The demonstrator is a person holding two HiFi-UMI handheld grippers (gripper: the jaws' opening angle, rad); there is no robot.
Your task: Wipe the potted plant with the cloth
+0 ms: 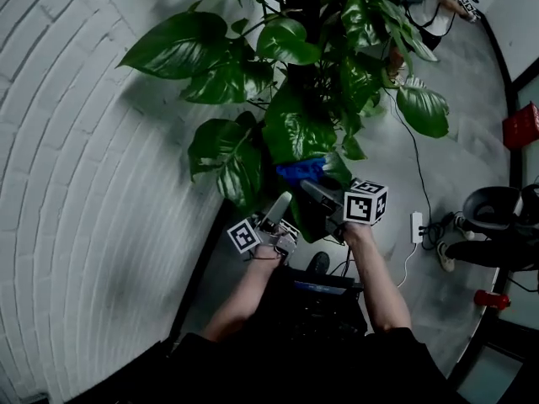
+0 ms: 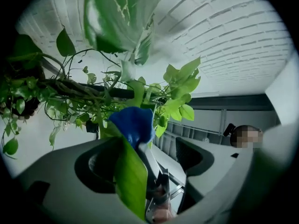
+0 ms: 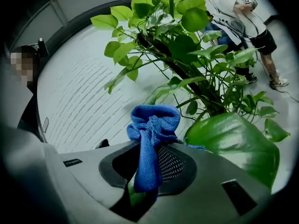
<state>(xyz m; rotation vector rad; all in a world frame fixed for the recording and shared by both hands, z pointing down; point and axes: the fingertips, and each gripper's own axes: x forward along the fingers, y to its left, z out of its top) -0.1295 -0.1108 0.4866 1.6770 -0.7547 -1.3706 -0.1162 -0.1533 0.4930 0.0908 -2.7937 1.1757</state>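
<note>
Gripping the bunched cloth (image 3: 154,125) at the potted plant's (image 1: 295,124) lower leaves
The right claw (image 3: 149,158) clamps the blue cloth, wad forward for rubbing; the left claw (image 2: 145,164), jaws apart, has a leaf (image 2: 128,183) standing in its gap, probably to steady it. A brick wall (image 1: 76,183) crowds the left side, while the floor (image 1: 472,162) lies open to the right
</note>
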